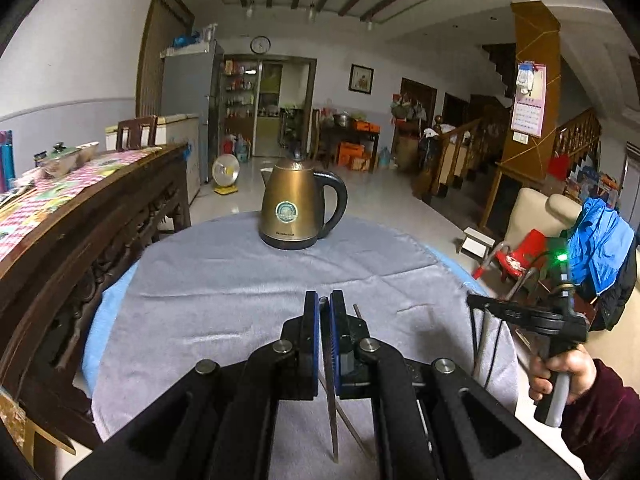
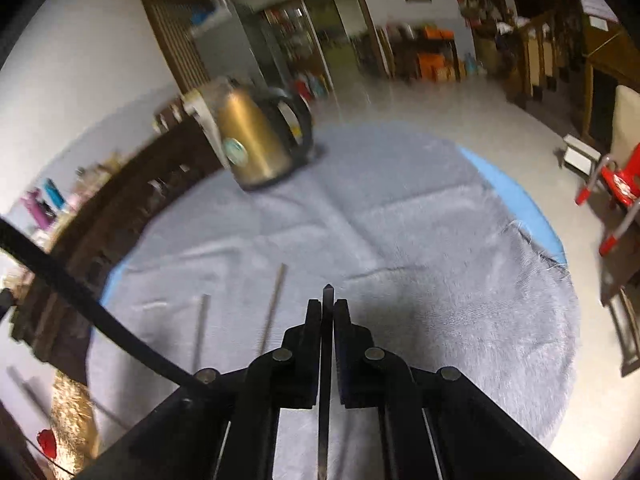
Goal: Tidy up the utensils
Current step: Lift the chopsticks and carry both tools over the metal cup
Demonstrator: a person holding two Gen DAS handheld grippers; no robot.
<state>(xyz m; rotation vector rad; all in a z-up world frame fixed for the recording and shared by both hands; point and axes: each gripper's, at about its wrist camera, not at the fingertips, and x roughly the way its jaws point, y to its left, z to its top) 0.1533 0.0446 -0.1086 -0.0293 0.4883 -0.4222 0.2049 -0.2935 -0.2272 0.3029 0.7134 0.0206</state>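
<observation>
My left gripper [image 1: 324, 305] is shut on a thin metal chopstick [image 1: 331, 400], whose shaft runs back under the fingers. A second chopstick [image 1: 357, 313] lies on the grey cloth just right of it. My right gripper [image 2: 328, 306] is shut on another slim dark chopstick [image 2: 325, 420], and the pointed tip pokes out past the pads. The right wrist view is blurred. Two more chopsticks [image 2: 274, 308] [image 2: 200, 330] lie on the cloth to its left. In the left wrist view, a hand [image 1: 562, 372] holds the right gripper [image 1: 476, 303] over the table's right edge.
A bronze electric kettle [image 1: 296, 208] [image 2: 256, 140] stands at the far side of the round table under its grey cloth [image 1: 224, 304] [image 2: 420, 240]. A dark wooden sideboard [image 1: 80, 240] flanks the left. A red chair [image 1: 520, 256] stands on the right, and a black cable [image 2: 80, 292] crosses the right wrist view.
</observation>
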